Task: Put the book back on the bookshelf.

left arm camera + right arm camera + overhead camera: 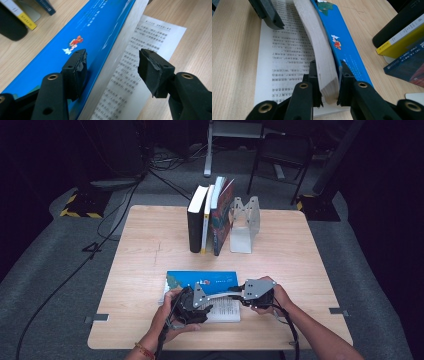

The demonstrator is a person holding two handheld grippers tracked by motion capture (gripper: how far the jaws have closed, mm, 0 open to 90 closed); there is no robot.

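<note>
A book with a blue cover (200,279) lies open near the table's front edge, a printed page (225,310) flat on the wood. My right gripper (240,295) comes in from the right and is shut on the raised block of pages (314,42) and the blue cover (342,45) together. My left gripper (200,302) comes in from the left and stands open astride the same block. One of its pads (77,65) is over the blue cover (95,32), the other (150,67) over the flat page (150,40). Neither pad presses on it.
Three books (210,215) stand upright at the table's (300,250) back middle beside a grey metal bookend (245,222). Bare wood surrounds the open book. A chair (282,155) and cables (75,265) are on the floor beyond.
</note>
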